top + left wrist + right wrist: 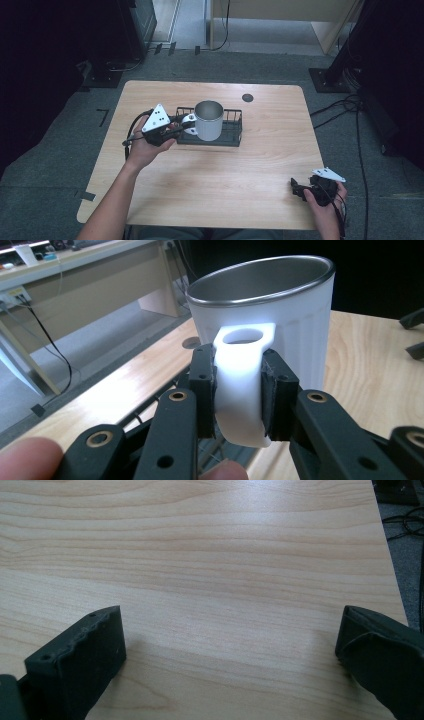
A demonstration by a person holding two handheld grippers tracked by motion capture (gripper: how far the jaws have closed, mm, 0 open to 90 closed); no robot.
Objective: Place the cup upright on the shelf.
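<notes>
The mug (208, 120), white-walled with a metal rim and lining, is upright over the black wire rack (233, 131) near the middle of the counter (260, 165). Whether its base touches the rack floor or hangs just above it cannot be told from the high view. The handle faces the person's left side.

The left claw (239, 390) is clamped on that handle (241, 385): in the left gripper view both pads press flat against the two side faces of the white loop, with the loop's opening showing above them. Holding by the handle, rather than the body, keeps the jaws narrow and leaves the wide cup wall free. It also keeps the cup level, the rim reading as even. Judged from this, the cup is being carried by the handle, either out of the rack or into it.

The rack's low rails surround the cup base on the far and right sides. Any sideways travel at this height risks catching a rail, so a vertical clearance would be needed first.

The right claw (230, 645) stands wide apart with nothing between the jaws, low over bare wood at the near right corner of the counter, well apart from the cup. Its position suggests it is parked clear of the working arm.

A small dark disc (247, 98) lies beyond the rack.
</notes>
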